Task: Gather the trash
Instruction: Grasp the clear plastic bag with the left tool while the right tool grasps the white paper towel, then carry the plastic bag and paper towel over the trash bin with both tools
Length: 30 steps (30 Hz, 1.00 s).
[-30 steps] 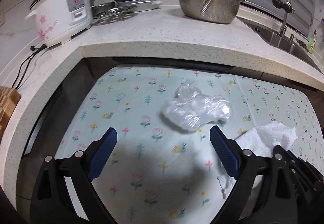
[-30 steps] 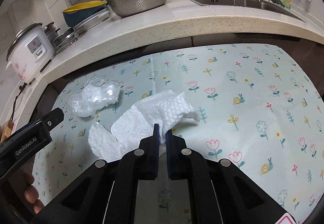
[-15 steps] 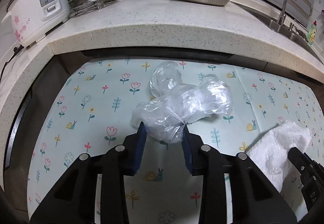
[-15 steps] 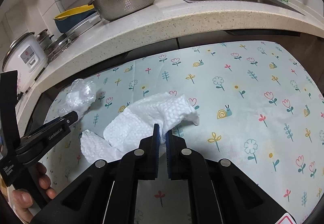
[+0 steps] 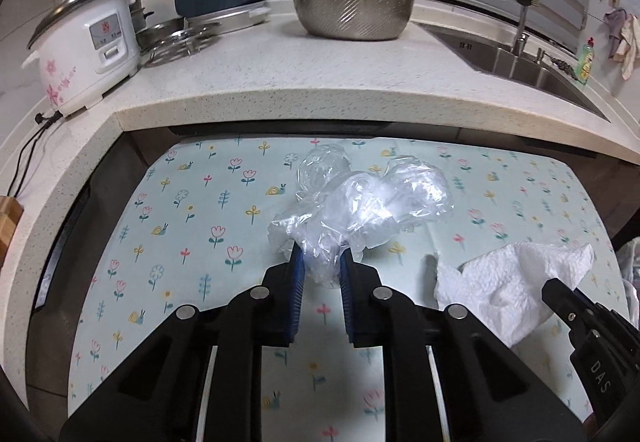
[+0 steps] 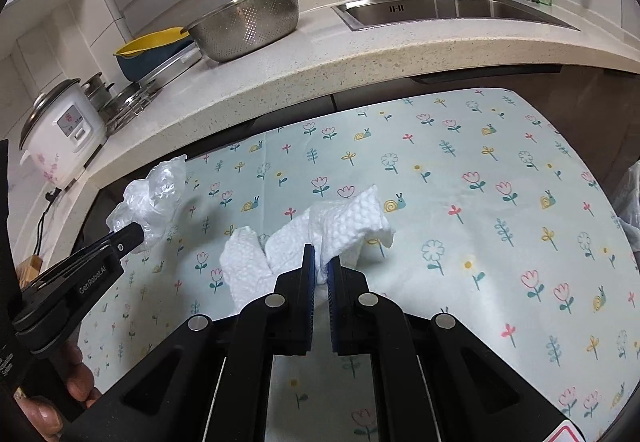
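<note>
Clamping down on a crumpled clear plastic bag [image 5: 352, 210], the left gripper [image 5: 320, 262] has just been closing its jaws from wide open and now pinches the bag above the flowered tablecloth [image 5: 192, 226]. Beside it, the right gripper [image 6: 321, 262] stays clenched on a wad of white paper towel [image 6: 320, 230]. Both scraps look ready to be carried to a bin, none in view.

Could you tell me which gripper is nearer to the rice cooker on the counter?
Left. The left gripper, shut on the plastic wrap, is on the rice cooker's side; the right gripper, holding the paper towel, is farther away.
</note>
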Each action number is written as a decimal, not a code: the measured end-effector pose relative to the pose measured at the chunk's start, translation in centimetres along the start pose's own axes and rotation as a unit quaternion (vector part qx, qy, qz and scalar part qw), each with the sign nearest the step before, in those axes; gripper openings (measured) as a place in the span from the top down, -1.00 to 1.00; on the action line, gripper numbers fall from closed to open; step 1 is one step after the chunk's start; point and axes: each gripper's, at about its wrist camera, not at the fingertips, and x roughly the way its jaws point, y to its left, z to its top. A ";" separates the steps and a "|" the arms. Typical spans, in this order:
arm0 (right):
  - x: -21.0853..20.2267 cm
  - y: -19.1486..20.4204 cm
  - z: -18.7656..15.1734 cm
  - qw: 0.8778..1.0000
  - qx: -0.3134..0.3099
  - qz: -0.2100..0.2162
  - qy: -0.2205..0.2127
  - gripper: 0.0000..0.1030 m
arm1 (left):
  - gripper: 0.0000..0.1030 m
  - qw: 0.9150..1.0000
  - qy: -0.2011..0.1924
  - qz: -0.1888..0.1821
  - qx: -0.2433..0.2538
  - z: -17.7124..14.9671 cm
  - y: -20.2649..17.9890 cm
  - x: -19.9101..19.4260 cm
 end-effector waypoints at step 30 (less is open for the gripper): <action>-23.3 -17.5 -9.5 0.993 0.073 -0.070 -0.067 0.89 | 0.68 0.989 -0.015 -0.105 0.107 -11.6 -18.6 -18.2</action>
